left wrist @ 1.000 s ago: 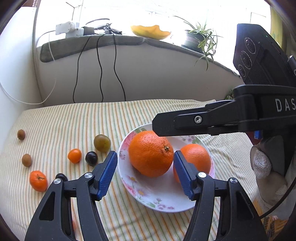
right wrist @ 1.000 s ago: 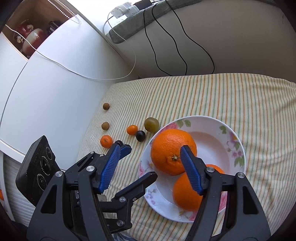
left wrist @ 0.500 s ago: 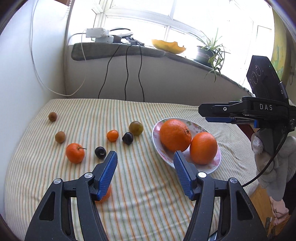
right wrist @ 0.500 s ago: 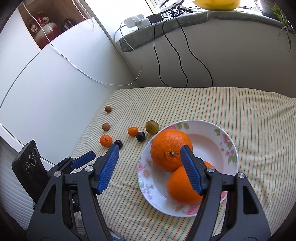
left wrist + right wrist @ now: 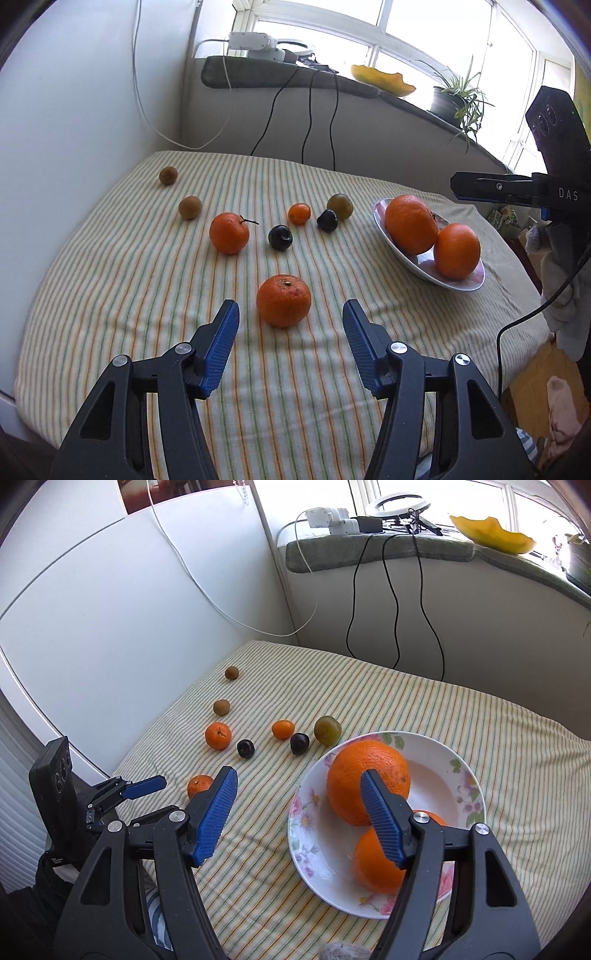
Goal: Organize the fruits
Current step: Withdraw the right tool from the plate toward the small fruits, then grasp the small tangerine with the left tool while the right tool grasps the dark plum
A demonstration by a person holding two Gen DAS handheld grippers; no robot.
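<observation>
A flowered white plate holds two big oranges. Loose fruit lies on the striped cloth: a near tangerine, a stemmed tangerine, two dark plums, a small orange fruit, a green plum and two brown kiwis. My left gripper is open, with the near tangerine just ahead between its fingertips. My right gripper is open and empty above the plate's left rim.
The cloth-covered table meets a white wall on the left. A windowsill behind carries a power strip, black cables, a yellow bowl and a potted plant. The table's front and right edges drop off.
My left gripper has swung left away from the plate and drawn back and lower to face the near tangerine. My right gripper has lifted slightly, still over the plate.
</observation>
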